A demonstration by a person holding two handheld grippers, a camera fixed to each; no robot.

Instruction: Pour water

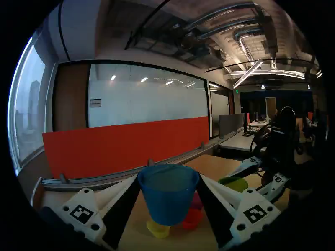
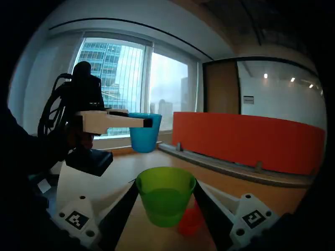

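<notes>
In the left gripper view, my left gripper (image 1: 168, 196) is shut on a blue cup (image 1: 168, 194), held upright above the wooden table (image 1: 209, 161). Under it sit a yellow cup (image 1: 158, 228) and a red cup (image 1: 192, 217). My right gripper (image 1: 251, 171) shows farther off to the right with a green cup (image 1: 233, 183). In the right gripper view, my right gripper (image 2: 166, 196) is shut on the green cup (image 2: 166, 195), upright over the red cup (image 2: 189, 221). The left gripper (image 2: 138, 121) holds the blue cup (image 2: 144, 132) up at mid-left.
An orange divider panel (image 1: 125, 144) with a metal rail (image 1: 125, 175) runs along the table's far edge. Large windows (image 2: 121, 83) stand behind. Desks and office chairs (image 1: 284, 125) lie to the right in the left gripper view.
</notes>
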